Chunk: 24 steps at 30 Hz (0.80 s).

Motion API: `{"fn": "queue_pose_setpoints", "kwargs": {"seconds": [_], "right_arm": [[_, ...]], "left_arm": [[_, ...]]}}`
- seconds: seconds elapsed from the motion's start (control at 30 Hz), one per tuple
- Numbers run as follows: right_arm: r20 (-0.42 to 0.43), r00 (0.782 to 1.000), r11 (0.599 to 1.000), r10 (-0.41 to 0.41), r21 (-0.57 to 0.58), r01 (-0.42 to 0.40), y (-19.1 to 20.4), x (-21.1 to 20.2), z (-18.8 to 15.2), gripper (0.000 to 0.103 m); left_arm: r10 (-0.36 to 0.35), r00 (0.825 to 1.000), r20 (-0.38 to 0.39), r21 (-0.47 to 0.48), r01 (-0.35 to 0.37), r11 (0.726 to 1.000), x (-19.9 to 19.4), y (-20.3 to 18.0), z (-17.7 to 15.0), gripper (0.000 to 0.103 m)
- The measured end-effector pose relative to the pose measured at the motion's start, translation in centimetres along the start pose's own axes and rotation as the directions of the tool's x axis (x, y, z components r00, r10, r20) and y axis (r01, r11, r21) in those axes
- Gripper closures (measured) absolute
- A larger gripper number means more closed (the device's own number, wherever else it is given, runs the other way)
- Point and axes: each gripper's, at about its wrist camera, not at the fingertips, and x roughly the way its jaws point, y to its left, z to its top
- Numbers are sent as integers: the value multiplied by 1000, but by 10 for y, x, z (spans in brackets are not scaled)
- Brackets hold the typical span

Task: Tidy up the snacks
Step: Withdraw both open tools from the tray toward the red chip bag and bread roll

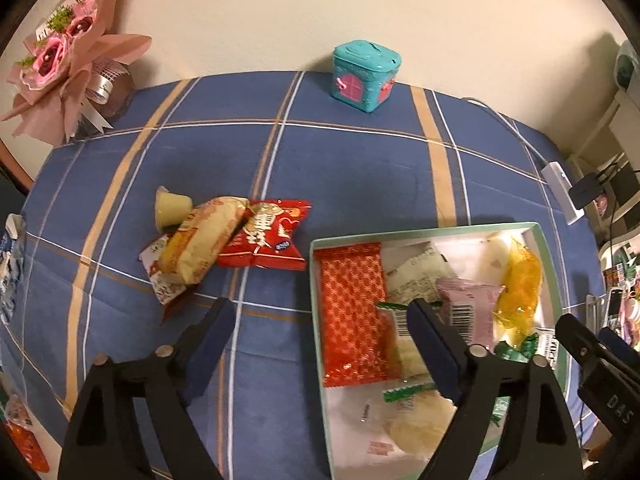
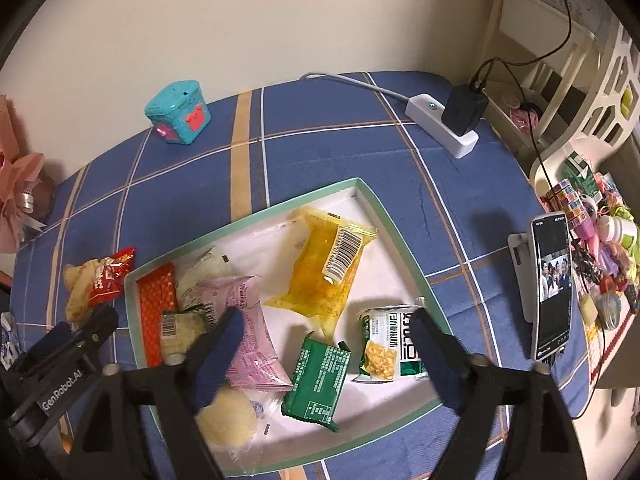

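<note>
Snack sorting part done: box (image 2: 404,240) holds most packets.
Both grippers, left (image 1: 320,320) and right (image 2: 328,330), spread and empty; the loose pile (image 1: 224,240) overlaps, so one grab may drag neighbours.

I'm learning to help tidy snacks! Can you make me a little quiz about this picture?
1. True or false: the yellow packet lies inside the green-rimmed box.
2. Which snack is still outside the box on the blue cloth? A) the green packet B) the red bag C) the pink packet
3. Fill in: both the left gripper and the right gripper are ____ and hold nothing.

Key: 1 true; 2 B; 3 open.
</note>
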Motion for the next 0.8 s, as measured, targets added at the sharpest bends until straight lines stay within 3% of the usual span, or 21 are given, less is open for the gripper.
{"fn": "queue_pose_setpoints", "kwargs": {"seconds": [0.1,0.2,0.6,0.8], "right_arm": [[4,1000,1000,1,-19,0,4,-1,0,12],[9,1000,1000,-4,-29,5,9,-1,0,0],[10,1000,998,-8,-56,9,27,0,-3,0],[18,998,996,68,-58,-67,46,-2,-3,0]], "left_arm": [[15,1000,19,2,-15,1000,-2,3,0,4],[30,998,50,10,-31,999,-4,6,1,1],[81,992,99,16,-83,996,-9,29,6,1],[12,994,107,-66,-5,998,-15,58,8,1]]}}
